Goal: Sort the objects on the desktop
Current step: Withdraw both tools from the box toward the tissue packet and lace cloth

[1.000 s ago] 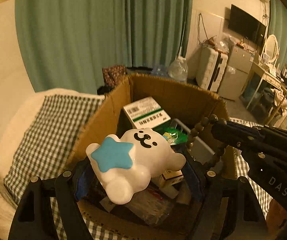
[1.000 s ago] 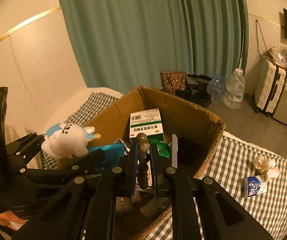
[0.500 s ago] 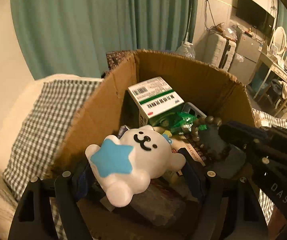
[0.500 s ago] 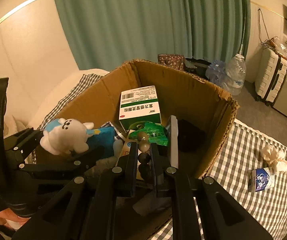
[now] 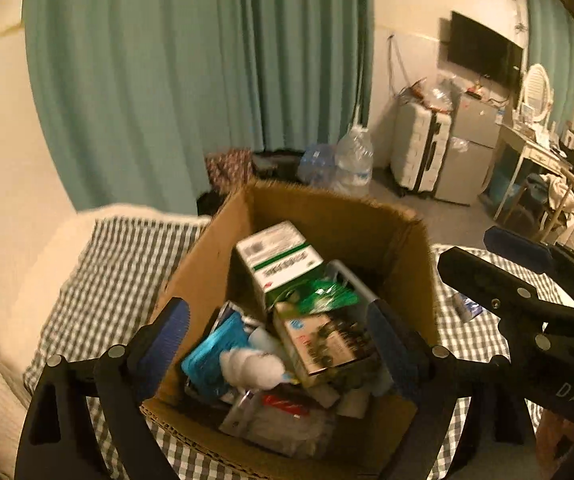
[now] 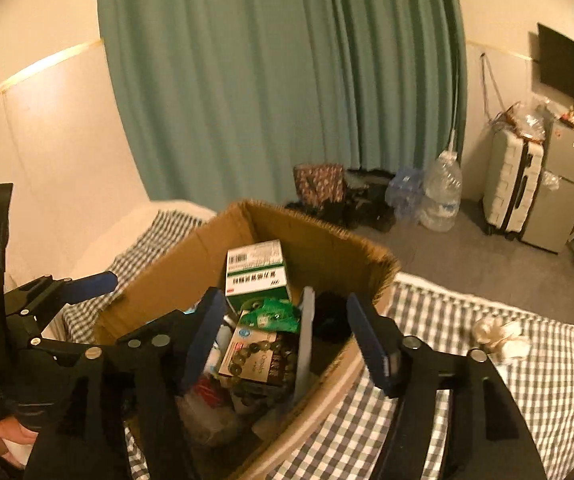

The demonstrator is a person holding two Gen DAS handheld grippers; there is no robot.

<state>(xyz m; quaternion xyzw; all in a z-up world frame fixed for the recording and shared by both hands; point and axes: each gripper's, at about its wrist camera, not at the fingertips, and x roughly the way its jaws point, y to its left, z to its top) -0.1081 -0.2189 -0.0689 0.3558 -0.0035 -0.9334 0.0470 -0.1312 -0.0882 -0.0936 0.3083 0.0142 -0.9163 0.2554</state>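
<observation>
Toy (image 5: pixel 253 364), beads (image 6: pixel 263 354) in box (image 5: pixel 199 264); both grippers' jaws opening, empty; tissue (image 6: pixel 495 336), packet (image 5: pixel 467 308) left on checked cloth (image 6: pixel 487 380).

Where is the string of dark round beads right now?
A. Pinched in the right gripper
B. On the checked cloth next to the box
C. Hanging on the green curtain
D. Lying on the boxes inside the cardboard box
D: the string of beads lies across a flat packet inside the cardboard box, and nothing sits between the fingers of the opening right gripper.
</observation>
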